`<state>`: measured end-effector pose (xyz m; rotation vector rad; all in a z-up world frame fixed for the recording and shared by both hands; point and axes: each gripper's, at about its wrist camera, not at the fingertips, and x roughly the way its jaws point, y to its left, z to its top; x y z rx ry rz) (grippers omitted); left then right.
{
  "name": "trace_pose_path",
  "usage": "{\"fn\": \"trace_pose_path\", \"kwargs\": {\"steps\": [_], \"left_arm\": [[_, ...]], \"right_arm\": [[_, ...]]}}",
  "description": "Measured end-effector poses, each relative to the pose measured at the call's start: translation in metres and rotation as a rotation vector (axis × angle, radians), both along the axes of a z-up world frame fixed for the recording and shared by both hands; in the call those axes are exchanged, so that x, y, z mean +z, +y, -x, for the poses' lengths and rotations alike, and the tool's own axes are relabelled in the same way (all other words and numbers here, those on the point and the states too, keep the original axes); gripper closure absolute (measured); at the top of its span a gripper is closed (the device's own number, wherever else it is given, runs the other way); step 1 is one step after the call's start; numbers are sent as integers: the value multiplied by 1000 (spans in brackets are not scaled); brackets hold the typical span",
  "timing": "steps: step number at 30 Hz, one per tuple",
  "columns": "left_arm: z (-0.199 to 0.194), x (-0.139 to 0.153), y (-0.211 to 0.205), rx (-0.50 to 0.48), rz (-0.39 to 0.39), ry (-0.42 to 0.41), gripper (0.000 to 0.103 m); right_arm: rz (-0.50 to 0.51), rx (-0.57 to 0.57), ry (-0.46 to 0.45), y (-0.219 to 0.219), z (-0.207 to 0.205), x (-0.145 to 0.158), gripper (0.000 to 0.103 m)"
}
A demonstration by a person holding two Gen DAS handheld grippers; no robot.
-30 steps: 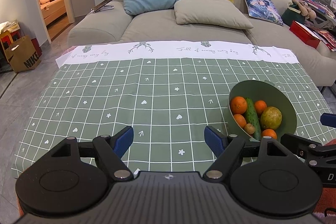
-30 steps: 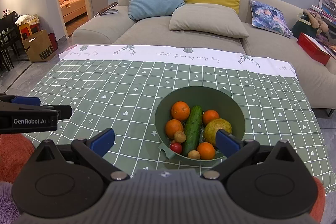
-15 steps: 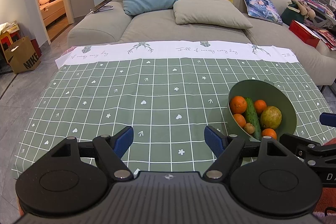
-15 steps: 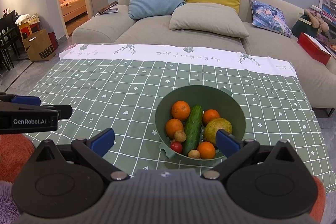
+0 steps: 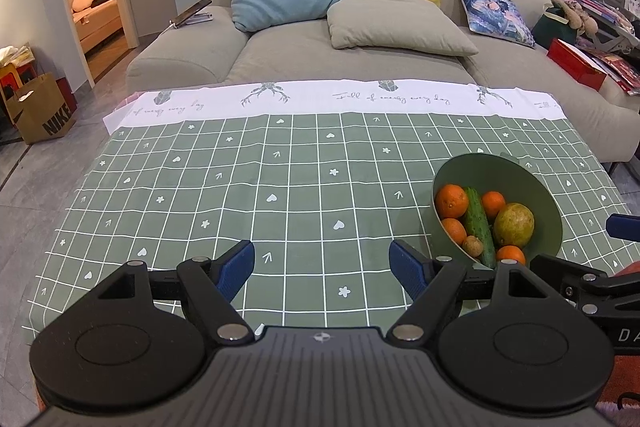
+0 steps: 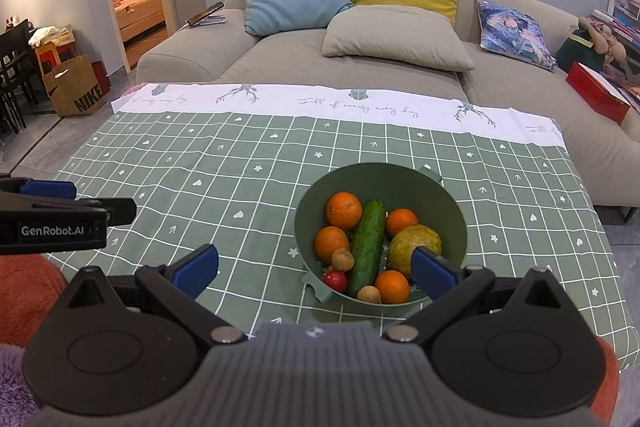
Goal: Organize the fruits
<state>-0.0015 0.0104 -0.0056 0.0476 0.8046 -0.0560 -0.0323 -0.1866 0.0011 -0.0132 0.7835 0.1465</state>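
A green bowl [image 6: 448,195] stands on the checked tablecloth [image 6: 240,179], right of centre. In it lie several oranges [image 6: 343,209], a cucumber [image 6: 367,247], a yellow-green round fruit [image 6: 412,241], a small red fruit [image 6: 335,279] and small brown fruits [image 6: 343,259]. My right gripper [image 6: 314,269] hovers open just in front of the bowl, holding nothing. My left gripper [image 5: 322,265] is open over bare cloth, left of the bowl [image 5: 536,187]. In the right wrist view the left gripper's body [image 6: 60,219] shows at the left edge.
A grey sofa [image 5: 304,55] with blue, yellow and beige cushions runs along the table's far side. A paper bag [image 5: 40,111] stands on the floor at the left. Red boxes and books [image 5: 576,63] pile at the right.
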Motion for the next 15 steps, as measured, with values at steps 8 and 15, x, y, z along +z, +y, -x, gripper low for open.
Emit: {"fn": "trace_pose_path", "kwargs": {"steps": [8,15], "left_arm": [[1,-1,-1,-14,-4,-9,13],[1,0,-1,-14,-1,-13,13]], "right_arm": [[1,2,5,-2,-1,0,5],[1,2,6,-2,-1,0,5]]}}
